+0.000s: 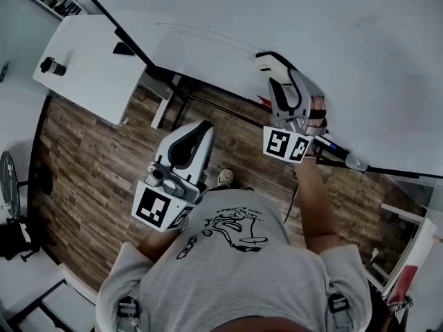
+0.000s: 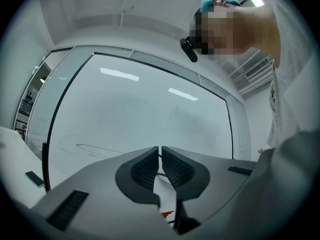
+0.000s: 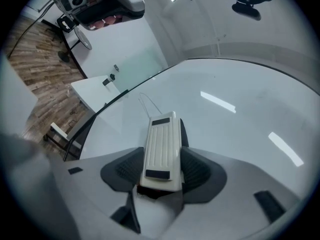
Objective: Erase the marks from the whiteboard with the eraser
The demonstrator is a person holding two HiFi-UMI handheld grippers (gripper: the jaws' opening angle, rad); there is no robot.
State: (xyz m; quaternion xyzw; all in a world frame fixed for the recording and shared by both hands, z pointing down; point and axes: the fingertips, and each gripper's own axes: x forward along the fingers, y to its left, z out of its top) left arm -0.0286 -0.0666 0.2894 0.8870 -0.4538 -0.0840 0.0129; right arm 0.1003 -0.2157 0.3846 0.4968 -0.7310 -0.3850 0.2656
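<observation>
My right gripper (image 3: 161, 173) clamps the eraser (image 3: 162, 149) lengthwise, aimed at the line marks (image 3: 146, 103) on the whiteboard (image 3: 240, 119); my left gripper (image 2: 160, 165) waits clenched, empty.

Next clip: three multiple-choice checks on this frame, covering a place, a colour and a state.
1. Where is the eraser?
A. on the table
B. between the right gripper's fingers
C. on the floor
2. What colour is its back?
A. red
B. blue
C. cream-white
3. How do the left gripper's fingers stand?
A. together, empty
B. wide apart
C. clamped on a marker
Answers: 1 B, the right gripper view shows it clamped there; 2 C, the ribbed back is pale; 3 A, the left gripper view shows them closed with nothing between.
</observation>
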